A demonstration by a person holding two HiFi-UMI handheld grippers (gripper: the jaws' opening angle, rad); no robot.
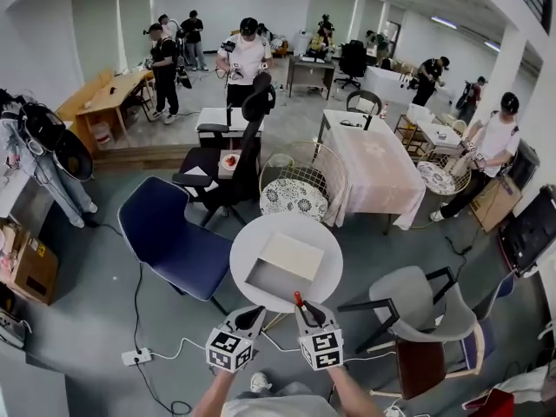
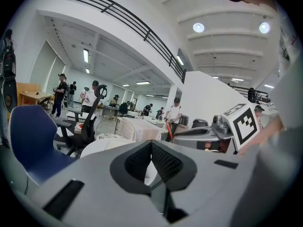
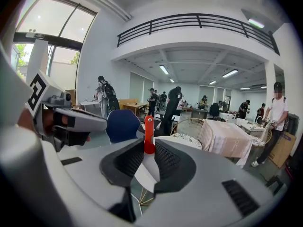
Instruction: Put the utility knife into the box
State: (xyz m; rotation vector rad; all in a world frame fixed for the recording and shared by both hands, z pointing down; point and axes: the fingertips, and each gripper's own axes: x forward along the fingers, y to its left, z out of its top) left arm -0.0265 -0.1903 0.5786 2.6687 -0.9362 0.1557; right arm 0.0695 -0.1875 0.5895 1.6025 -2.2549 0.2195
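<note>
Right gripper point(image 3: 148, 151) clamped on red knife point(image 3: 149, 131), pads only partway closed, red end poking up past fingertips. Left gripper point(image 2: 151, 148) right beside it, pads pinched together at tips, nothing in them. Both hang at near edge of round white table point(image 1: 327, 272). Box point(image 1: 276, 278) sits open mid-table, beyond knife, not touching it. Blue chair point(image 1: 169, 233) left of table.

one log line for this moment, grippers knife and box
right gripper: shut on utility knife, near table edge | left gripper: shut, empty | box: open on round table, knife not yet in
</note>
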